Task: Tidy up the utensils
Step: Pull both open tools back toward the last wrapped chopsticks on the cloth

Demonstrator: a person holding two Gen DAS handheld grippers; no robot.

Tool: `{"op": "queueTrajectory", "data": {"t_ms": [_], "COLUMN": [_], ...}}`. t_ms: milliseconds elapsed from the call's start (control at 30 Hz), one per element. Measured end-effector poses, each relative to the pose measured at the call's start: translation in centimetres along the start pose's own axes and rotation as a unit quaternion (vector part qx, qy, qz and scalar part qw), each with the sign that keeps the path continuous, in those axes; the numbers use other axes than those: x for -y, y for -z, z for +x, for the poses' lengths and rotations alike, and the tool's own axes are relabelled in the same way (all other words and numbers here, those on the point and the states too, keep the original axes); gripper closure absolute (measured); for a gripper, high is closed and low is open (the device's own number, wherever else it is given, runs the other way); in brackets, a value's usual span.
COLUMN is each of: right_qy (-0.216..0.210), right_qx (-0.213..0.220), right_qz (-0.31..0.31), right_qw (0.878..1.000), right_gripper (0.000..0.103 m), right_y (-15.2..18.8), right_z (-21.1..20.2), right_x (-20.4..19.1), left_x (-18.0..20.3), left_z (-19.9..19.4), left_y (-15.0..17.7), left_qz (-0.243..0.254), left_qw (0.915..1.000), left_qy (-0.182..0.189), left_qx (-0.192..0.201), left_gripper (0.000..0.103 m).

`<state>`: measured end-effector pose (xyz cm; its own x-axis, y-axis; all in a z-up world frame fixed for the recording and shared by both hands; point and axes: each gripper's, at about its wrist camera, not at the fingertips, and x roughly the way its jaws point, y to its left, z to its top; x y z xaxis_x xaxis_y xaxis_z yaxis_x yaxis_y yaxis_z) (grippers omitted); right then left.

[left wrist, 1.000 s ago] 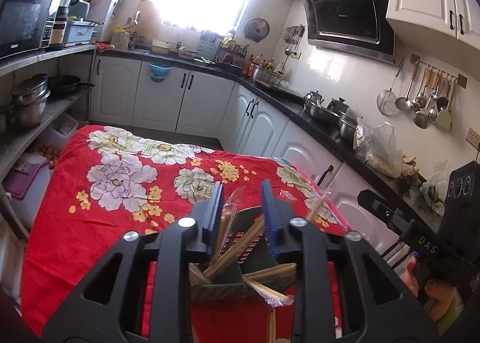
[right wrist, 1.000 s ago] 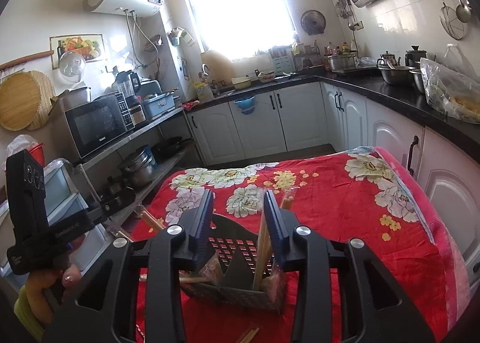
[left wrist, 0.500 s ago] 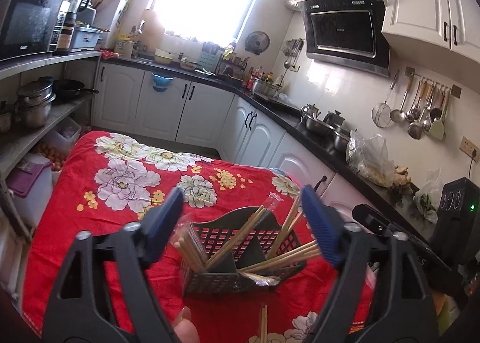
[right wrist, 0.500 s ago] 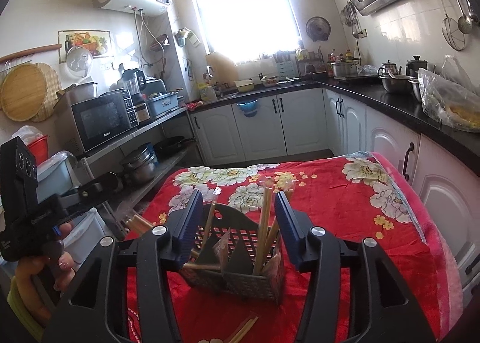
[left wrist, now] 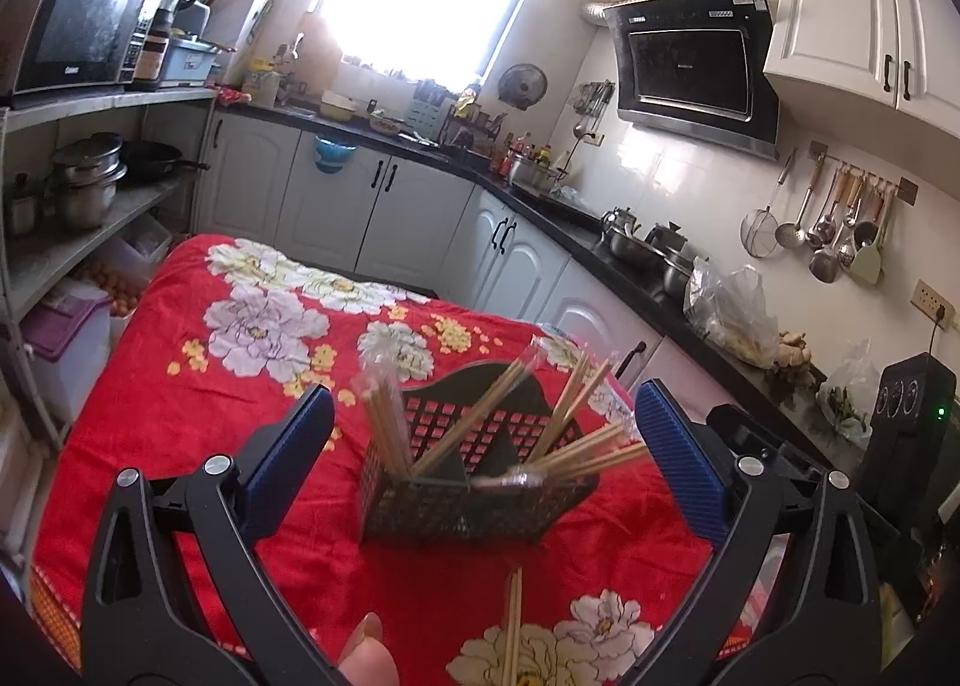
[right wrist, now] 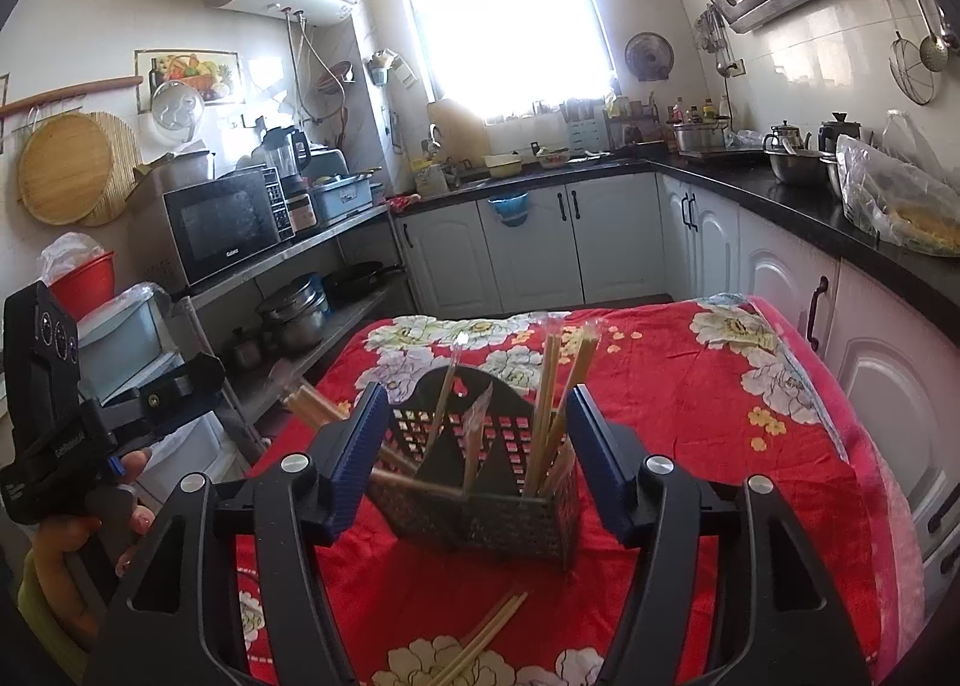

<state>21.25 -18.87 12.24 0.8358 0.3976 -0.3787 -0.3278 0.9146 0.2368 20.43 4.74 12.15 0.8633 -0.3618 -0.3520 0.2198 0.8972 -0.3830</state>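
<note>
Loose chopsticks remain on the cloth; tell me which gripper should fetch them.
Left gripper, probably: the loose chopsticks lie directly below its opening, empty jaws. From the right gripper they lie off to its left.

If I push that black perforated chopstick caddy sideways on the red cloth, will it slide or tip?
The caddy looks like light plastic mesh, so it would probably move easily. The soft red cloth may bunch and drag rather than let it slide. Chopsticks lean far out over one side, so a tip that way seems possible.
</note>
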Motion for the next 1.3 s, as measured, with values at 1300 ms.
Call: {"op": "queueTrajectory", "data": {"t_ms": [1300], "right_qy": [-0.027], "right_qx": [-0.124], "right_qz": [0.003], "right_qw": [0.992], "right_gripper": [0.041], "right_y": [9.2], "right_z": [1.2], "right_x": [-2.2], "left_x": [-5.8], "left_z": [-1.6], "left_y": [9.6], "left_qz": [-0.072], "left_qw": [0.9909], "left_qy": [-0.044], "left_qx": [-0.105], "left_gripper": [0.011]}}
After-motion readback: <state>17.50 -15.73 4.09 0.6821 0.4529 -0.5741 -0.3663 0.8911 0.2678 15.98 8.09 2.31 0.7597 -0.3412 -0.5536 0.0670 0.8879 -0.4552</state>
